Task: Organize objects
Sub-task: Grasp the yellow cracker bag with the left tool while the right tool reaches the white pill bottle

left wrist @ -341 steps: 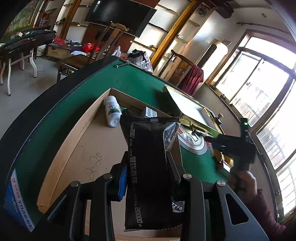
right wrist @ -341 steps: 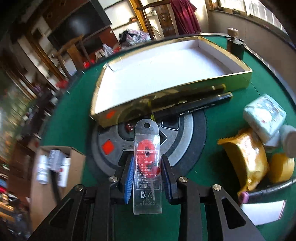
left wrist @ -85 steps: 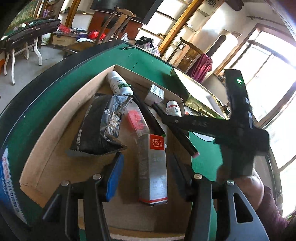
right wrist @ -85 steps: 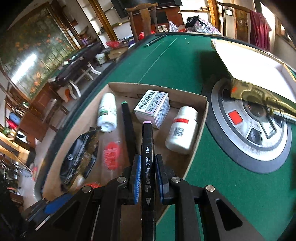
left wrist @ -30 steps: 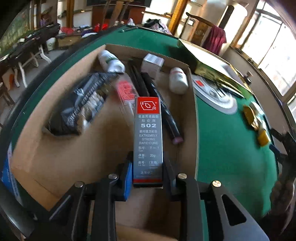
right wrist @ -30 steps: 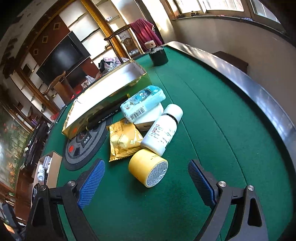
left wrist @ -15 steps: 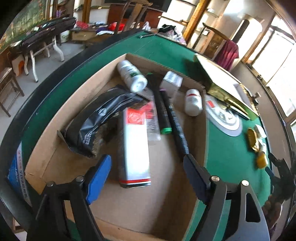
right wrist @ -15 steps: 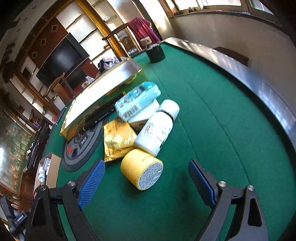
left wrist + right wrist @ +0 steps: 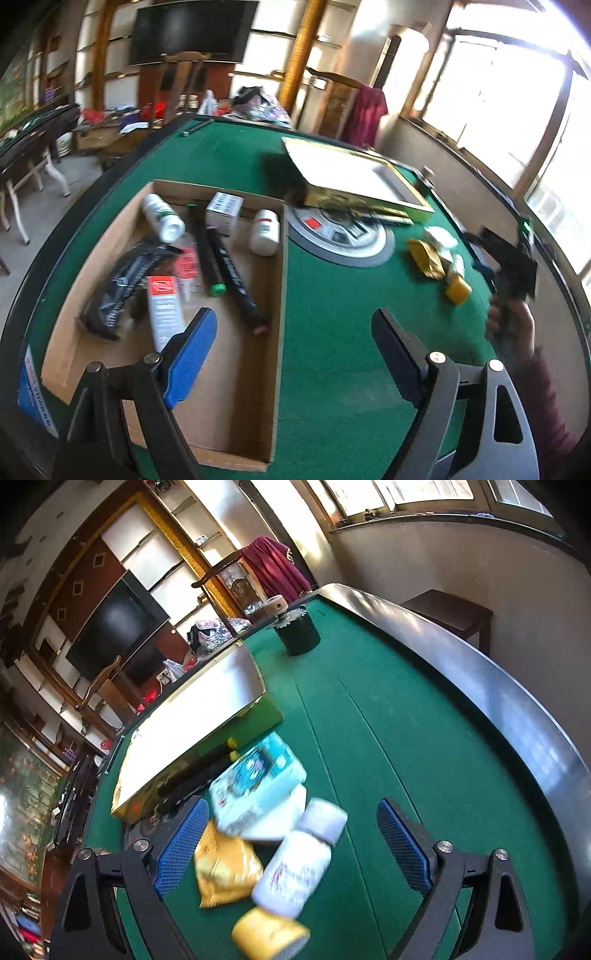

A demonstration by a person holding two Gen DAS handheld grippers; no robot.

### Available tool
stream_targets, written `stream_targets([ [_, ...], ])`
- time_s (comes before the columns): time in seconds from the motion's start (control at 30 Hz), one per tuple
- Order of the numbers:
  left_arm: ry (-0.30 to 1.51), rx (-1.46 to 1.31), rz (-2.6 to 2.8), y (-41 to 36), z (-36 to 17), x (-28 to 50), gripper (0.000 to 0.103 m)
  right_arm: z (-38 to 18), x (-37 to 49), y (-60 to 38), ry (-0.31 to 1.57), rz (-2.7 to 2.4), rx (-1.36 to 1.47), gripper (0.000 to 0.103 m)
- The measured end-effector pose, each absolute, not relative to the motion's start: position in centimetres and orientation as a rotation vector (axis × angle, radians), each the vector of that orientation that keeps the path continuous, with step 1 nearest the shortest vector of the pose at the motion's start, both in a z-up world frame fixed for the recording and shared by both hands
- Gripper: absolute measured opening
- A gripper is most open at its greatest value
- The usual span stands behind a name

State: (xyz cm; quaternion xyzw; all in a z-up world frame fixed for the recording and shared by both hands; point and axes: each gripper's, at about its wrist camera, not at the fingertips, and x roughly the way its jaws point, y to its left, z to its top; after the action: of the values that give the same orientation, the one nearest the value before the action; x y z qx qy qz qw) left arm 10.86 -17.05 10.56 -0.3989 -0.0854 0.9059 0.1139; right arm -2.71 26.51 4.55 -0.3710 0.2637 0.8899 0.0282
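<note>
Green felt: covers the round worktop (image 9: 332, 350), dark rim all round.
Cardboard tray: a shallow brown cardboard tray (image 9: 236, 387) lies at the worktop's 9 o'clock side in the left wrist view.
Tray contents: a grey-and-red glue carton (image 9: 164, 310) lies flat beside a crumpled black foil pouch (image 9: 122, 291); two black marker pens (image 9: 229, 273) lie side by side at the centre, one with a green cap; a clear blister pack with red inside (image 9: 186, 266) sits between pouch and pens; a white bottle with green label (image 9: 162, 218), a small white barcode box (image 9: 223, 210) and a white pill bottle with red band (image 9: 265, 232) line the far wall near 12 o'clock.
Left tongs (image 9: 291, 354): wide, just opened, nothing between the blue pads, hovering over the tray's right wall.
Gold box: a gold-sided shallow box with white inside (image 9: 354, 177) rests tilted at 12 o'clock over a grey round dial (image 9: 340, 236).
Loose pile: a yellow foil sachet (image 9: 225, 867), a white bottle with white cap (image 9: 295, 867), a pale blue tissue pack (image 9: 258, 779) on a white flat box (image 9: 284, 819), and a yellow tape roll (image 9: 269, 934) crowd together, touching, at 3 o'clock.
Right tongs (image 9: 291, 845): wide, empty, pads either side of the pile, held by a hand (image 9: 511, 321) in a maroon sleeve (image 9: 554, 406).
</note>
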Motion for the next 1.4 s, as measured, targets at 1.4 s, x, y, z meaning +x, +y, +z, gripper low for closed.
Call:
stream_targets([
  [1.4, -0.006, -1.384, 2.482, 9.6, 1.7, -8.1, 0.084, 2.8, -2.1, 28.4, 1.542, 2.826, -1.363, 0.097],
])
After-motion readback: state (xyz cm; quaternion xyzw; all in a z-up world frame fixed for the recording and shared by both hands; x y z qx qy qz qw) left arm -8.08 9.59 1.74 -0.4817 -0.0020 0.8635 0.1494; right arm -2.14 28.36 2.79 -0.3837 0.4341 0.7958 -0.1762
